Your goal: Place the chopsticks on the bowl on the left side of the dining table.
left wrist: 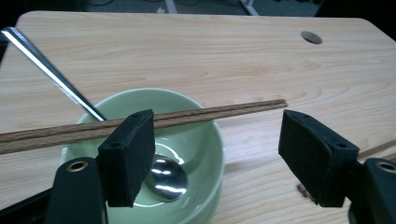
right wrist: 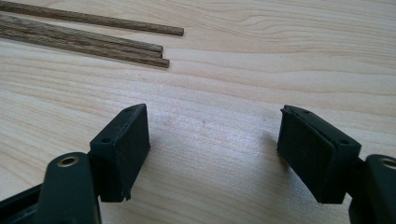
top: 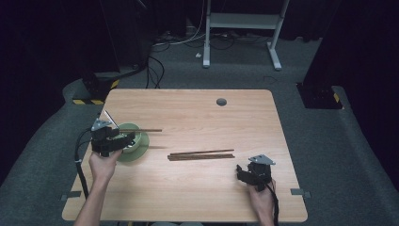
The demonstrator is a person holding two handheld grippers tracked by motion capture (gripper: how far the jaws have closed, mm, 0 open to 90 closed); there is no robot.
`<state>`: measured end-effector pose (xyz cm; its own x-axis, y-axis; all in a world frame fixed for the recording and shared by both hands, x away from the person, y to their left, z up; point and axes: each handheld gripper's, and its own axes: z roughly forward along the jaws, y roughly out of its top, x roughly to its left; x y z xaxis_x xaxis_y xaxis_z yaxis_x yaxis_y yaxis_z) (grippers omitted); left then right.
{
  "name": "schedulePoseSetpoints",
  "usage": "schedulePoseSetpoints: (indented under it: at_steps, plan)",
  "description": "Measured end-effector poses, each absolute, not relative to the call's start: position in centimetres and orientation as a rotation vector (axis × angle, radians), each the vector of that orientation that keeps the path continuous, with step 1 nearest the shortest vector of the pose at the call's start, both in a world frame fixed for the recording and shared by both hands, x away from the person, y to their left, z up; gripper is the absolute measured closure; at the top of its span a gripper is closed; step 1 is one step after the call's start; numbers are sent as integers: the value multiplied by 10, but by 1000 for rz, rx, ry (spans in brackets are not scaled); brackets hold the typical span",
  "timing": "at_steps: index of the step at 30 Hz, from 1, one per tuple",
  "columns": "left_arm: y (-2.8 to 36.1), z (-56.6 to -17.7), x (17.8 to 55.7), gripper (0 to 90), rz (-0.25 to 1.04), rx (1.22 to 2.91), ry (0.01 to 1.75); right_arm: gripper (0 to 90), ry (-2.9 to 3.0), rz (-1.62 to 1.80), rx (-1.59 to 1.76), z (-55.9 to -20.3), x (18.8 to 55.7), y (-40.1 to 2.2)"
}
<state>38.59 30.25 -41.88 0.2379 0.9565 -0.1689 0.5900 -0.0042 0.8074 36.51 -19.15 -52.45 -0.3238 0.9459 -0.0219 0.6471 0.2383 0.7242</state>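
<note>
High view: the loose chopsticks (top: 201, 154) lie lengthwise across the counter (top: 197, 113), up-left of the right hand-held gripper (top: 244, 173), nearer it than the left hand-held gripper (top: 126, 140); both jaws apparently gape empty.

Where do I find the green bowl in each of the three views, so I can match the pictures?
High view: green bowl at the table's left side, partly under the left gripper.
Left gripper view: lower centre, between the open jaws, chopsticks across its rim.
Right gripper view: not in it.
Shared landmark: the loose chopsticks on the table.
</note>
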Motion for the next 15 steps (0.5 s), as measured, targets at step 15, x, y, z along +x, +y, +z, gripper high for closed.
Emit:
schedulePoseSetpoints:
  at_steps: [15]
  plan:
    - [272, -427, 375, 297, 550, 1713, 1371, 247, 2058, 863, 1454, -524, 365, -191]
